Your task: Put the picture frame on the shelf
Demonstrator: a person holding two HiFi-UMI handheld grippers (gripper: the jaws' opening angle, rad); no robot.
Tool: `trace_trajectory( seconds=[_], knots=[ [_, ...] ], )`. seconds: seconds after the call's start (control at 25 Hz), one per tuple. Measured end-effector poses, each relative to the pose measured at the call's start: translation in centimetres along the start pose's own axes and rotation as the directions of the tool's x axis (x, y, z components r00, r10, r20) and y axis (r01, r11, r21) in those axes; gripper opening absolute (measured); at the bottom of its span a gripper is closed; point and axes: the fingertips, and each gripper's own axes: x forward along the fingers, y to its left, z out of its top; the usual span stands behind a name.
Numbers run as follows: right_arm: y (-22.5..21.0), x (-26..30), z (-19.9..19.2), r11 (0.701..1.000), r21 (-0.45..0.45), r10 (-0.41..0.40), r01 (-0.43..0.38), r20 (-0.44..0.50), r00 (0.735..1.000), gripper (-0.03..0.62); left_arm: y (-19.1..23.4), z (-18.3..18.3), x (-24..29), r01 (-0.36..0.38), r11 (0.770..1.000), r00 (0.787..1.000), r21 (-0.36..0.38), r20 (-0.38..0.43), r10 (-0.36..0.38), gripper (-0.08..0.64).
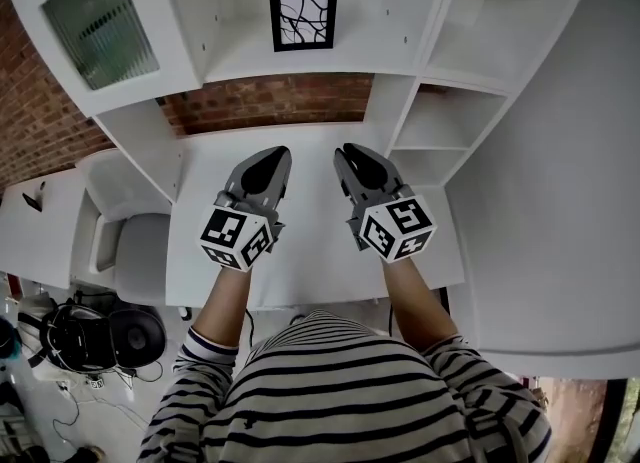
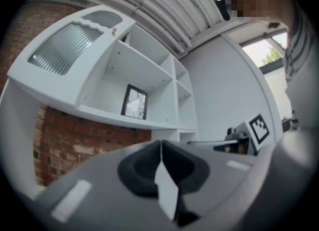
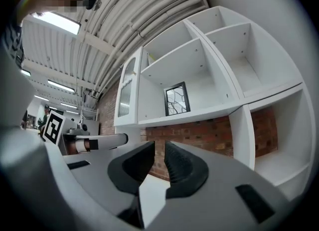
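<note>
The white shelf unit (image 1: 420,21) fills the far side of the scene, with a brick wall (image 1: 270,101) showing through the gap under its middle shelf (image 1: 240,59). Below it runs the white counter (image 1: 310,221), and both tools hang over it.

The picture frame (image 1: 303,13) stands upright on the middle shelf, its long axis vertical and its face turned out toward the person. No tool touches it. From the tools it lies straight ahead and higher up, well apart from both, roughly on the line between them, so neither hand is clearly nearer. Judged from this, the frame is already placed and the task looks finished. Any coming move would be a withdrawal, not a reach.

The left tool (image 1: 272,156) points forward over the counter. In the left gripper view its jaws meet at the tips, closed on nothing.

The right tool (image 1: 348,153) sits beside it, well apart and nearly parallel. In the right gripper view its jaws stand a narrow slit apart, with brick and counter visible through the gap and nothing held between them.
</note>
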Motion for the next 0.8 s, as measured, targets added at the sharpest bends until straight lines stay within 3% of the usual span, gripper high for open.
trace_trajectory(
  seconds=[0.36, 0.8],
  knots=[
    [2.2, -3.5, -5.5, 0.993, 0.104, 0.056, -0.050, -0.055, 0.997, 0.054, -2.9, -5.3, -4.0, 0.055, 0.983, 0.998, -0.173, 0.004, -0.055, 0.011],
    [4.3, -7.7, -11.0, 0.982, 0.179, 0.080, -0.054, -0.145, 0.986, 0.052, -5.1, -9.4, -8.1, 0.096, 0.967, 0.993, -0.235, -0.045, -0.109, 0.011]
  ],
)
